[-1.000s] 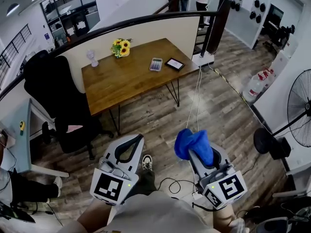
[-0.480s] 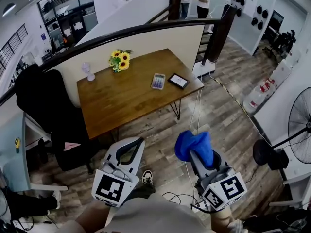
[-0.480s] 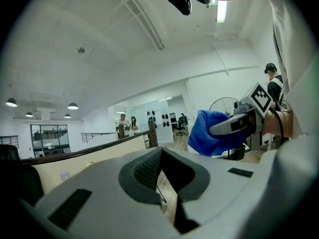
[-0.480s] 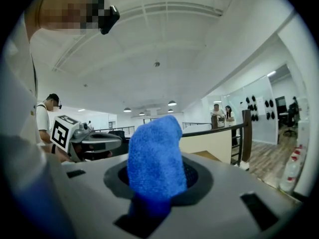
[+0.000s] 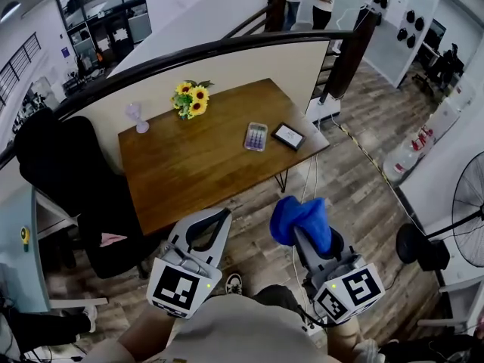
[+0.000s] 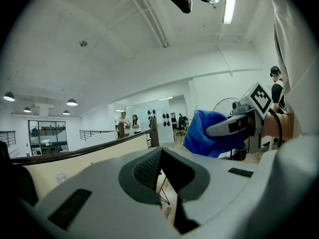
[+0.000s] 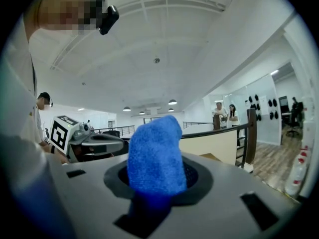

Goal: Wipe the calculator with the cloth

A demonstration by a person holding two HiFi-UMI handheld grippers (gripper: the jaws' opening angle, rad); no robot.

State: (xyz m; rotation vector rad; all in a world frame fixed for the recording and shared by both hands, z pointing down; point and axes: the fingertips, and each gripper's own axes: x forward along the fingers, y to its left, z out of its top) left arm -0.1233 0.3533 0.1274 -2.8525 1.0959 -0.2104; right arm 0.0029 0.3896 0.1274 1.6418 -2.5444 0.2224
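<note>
Right gripper, head view: right gripper (image 5: 304,231) clamps fluffy blue cloth (image 5: 298,215); flat grey calculator (image 5: 255,136) lies on brown wooden table (image 5: 189,165), well apart.
Left gripper view: left gripper (image 6: 160,154) pinched together, empty.
Right gripper view: cloth bunches above jaws.
Wiping: probably lay that overhang flat, press lightly.

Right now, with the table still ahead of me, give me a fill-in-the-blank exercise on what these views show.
1. The cloth clamped in the right gripper is ____ in colour.
2. In the head view, the calculator lies to the ____ of the sunflowers on the table.
3. The left gripper holds ____.
Missing words: blue; right; nothing.
</note>
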